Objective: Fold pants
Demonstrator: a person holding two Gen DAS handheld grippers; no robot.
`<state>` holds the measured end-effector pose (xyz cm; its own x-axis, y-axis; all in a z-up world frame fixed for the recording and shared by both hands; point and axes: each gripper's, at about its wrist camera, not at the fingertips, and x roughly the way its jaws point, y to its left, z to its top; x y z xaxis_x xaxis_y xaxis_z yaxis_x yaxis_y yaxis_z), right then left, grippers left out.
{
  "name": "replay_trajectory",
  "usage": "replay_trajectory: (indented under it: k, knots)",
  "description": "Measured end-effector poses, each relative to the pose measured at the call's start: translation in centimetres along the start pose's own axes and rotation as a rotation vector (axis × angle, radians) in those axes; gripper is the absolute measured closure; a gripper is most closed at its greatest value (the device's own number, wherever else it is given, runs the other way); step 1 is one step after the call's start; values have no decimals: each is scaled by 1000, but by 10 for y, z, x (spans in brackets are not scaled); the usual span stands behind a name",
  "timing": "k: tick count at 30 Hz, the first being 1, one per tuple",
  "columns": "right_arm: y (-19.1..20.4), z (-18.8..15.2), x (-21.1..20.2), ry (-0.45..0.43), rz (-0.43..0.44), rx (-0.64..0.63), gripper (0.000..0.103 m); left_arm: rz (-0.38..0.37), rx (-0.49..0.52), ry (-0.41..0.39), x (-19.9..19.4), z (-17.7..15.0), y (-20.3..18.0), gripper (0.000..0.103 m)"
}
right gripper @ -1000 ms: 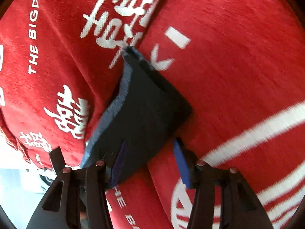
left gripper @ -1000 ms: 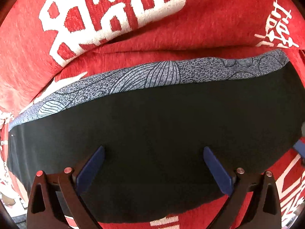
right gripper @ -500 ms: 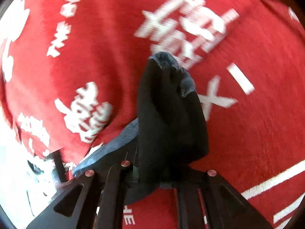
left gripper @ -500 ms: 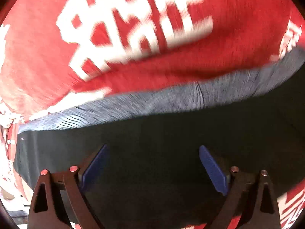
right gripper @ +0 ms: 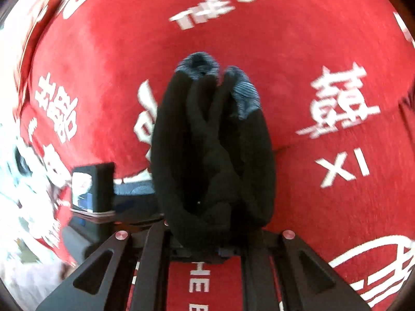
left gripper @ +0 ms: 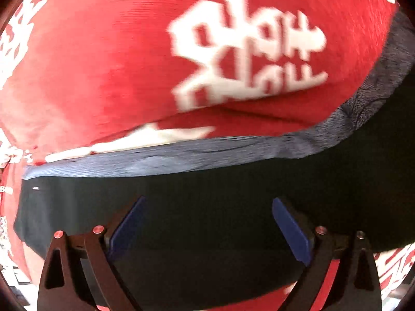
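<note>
My right tongs (right gripper: 207, 235) clamp a bunched corner of the black cloth pants with grey patterned waistband (left gripper: 207, 207), raised above the red printed cloth (left gripper: 103, 64) for folding, while my left tongs (left gripper: 207, 223) gape wide over them.

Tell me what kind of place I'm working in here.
Probably a home, likely on a bed or sofa, though no furniture frame shows. The black pants lie on a soft, rumpled red blanket printed with white characters, and the right gripper has an end of the pants bunched up.
</note>
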<state>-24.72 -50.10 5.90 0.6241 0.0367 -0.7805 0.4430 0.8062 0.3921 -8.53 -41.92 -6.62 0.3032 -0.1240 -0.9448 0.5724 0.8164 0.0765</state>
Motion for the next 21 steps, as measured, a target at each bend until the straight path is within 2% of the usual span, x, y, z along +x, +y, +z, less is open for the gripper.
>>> replay_trajectory:
  k: [5, 9, 11, 12, 13, 15, 16, 18, 19, 21]
  knots:
    - [93, -24, 47, 70, -60, -157, 81, 82, -76, -2, -14, -23, 85, 5]
    - [159, -57, 109, 162, -115, -285, 75, 144, -184, 61, -14, -52, 164, 5]
    - [188, -81, 147, 230, -198, -376, 66, 162, -204, 78, -12, -64, 185, 5]
    - [201, -94, 163, 263, -263, -435, 65, 166, -206, 80, -13, -68, 212, 5]
    - [215, -106, 174, 281, -347, -506, 64, 175, -209, 81, -14, -74, 220, 5]
    - [235, -118, 172, 265, -439, -598, 63, 170, -219, 82, -17, -80, 240, 5]
    - [244, -119, 162, 250, -412, -601, 63, 166, -227, 85, -18, -85, 244, 5]
    - [249, -112, 136, 230, -289, -535, 53, 157, -230, 87, -22, -86, 252, 5]
    - [243, -104, 122, 226, -190, -462, 44, 149, -230, 85, -25, -89, 255, 5]
    - [213, -86, 103, 226, -7, -240, 44, 120, -226, 72, -28, -88, 256, 5]
